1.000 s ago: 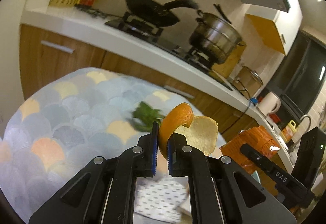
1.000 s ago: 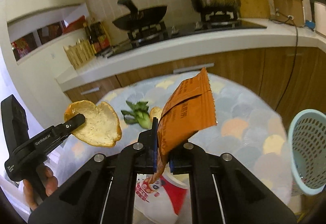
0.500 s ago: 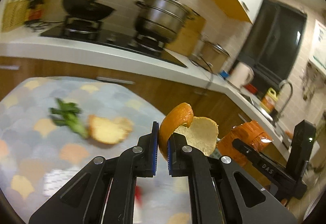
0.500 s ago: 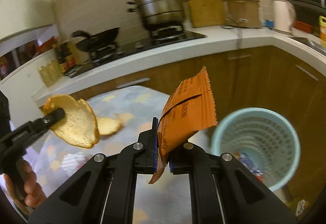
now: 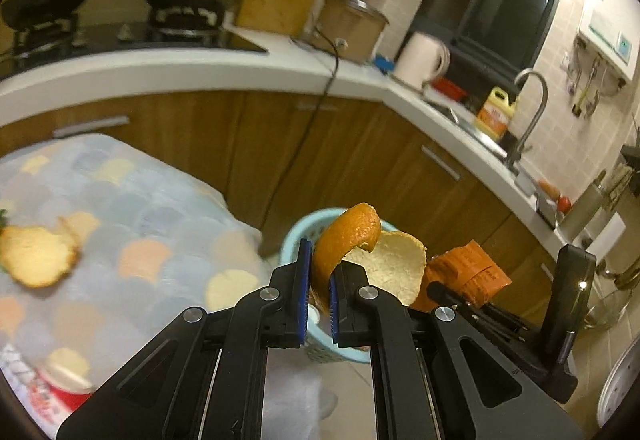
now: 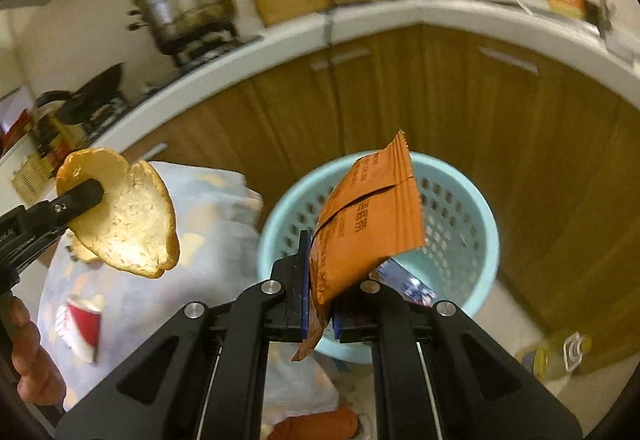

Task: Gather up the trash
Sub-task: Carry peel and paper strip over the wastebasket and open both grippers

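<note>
On the left, the table (image 6: 132,304) with its scale-patterned cloth still carries trash: another piece of orange peel (image 5: 38,260) lies on it in the left wrist view, and a red-and-white crumpled wrapper (image 6: 82,324) sits near its close edge, so there is more to fetch after this load. Your left gripper (image 5: 319,300) has its blue pads pressed together on a curl of orange peel (image 5: 360,252), pinching it by one edge so the rest stands up clear of the fingers; in the right wrist view that same peel (image 6: 128,216) hangs out at the left, above the table's edge and not yet over the bin. Moving right, your right gripper (image 6: 322,314) is clamped on an orange snack packet (image 6: 368,224), held by its lower corner so the flat body sticks up and forward. That packet sits directly in front of the light blue perforated basket (image 6: 460,200), which stands on the floor just beside the table and against the wooden cabinets (image 6: 520,112); some wrappers already lie in its bottom. Judging by this, you are carrying both pieces to the basket, and the packet looks closer to a clean drop than the peel, which needs to travel further right first.
</note>
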Demonstrator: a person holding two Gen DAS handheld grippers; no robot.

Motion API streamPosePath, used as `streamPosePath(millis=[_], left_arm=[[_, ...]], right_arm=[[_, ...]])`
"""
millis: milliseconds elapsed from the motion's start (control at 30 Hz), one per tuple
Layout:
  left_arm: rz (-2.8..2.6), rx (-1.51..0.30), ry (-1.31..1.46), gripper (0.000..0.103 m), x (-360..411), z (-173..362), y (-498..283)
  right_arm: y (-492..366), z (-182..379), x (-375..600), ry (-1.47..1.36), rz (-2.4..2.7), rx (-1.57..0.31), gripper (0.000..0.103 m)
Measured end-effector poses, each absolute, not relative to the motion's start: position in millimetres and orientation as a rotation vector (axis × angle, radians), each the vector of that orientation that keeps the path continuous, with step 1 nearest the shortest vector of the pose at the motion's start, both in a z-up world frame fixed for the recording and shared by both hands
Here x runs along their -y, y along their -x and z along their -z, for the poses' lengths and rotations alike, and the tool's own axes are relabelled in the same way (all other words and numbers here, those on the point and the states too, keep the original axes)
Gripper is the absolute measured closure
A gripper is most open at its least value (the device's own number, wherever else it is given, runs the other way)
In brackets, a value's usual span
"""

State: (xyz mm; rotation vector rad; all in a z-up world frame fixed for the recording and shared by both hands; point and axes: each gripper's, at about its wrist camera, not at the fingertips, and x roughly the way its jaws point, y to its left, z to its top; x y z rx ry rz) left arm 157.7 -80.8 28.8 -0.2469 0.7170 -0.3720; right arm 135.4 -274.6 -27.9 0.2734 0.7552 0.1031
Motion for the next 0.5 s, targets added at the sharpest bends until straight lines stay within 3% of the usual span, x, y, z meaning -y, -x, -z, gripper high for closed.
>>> streamPosePath(millis=[333,400,500], left_arm=[[0.378,-0.848,0.211,0.096,126.8,16.1,-203.6],[0.375,-0.873,0.201,0.092,130.9,23.6,-207.9],[0.374,-0.911,0.18,0.082,136.4,34.0,-212.2]], right_arm=[[-174.3,82.6,304.1,-0.381,-0.036,-0.929,0.093],[-178.2,87.9,305.6,-0.396,-0.043,-0.954,0.09],[-180.8,94.5,304.8,-0.394,-0.041,-0.979,0.075]])
